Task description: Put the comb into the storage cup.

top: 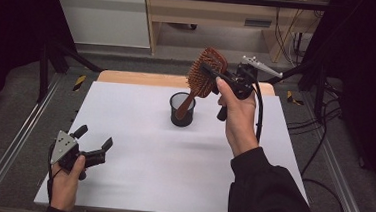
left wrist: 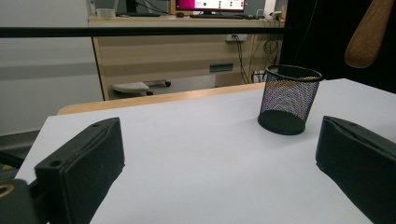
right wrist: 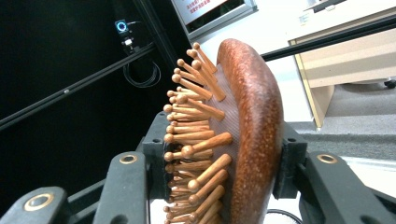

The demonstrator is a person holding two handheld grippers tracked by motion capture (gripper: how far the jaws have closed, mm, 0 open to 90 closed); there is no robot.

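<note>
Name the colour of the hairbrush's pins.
Light orange-brown wood pins, shown best in the right gripper view.

The hairbrush [right wrist: 252, 126] looks wooden: its back is a reddish-brown, polished, faintly speckled wood with a soft sheen, and its paler wooden pins with rounded tips stand in a ribbed, matt cushion. Below the hairbrush, the pen cup [left wrist: 289, 99] is black wire mesh with a smooth metal rim. The tabletop [top: 148, 148] around the pen cup is a smooth, matt pale sheet, with a light wood edge behind. Each hand-held gripper, left [top: 94, 142] and right [top: 213, 72], has matt black plastic jaws.
</note>
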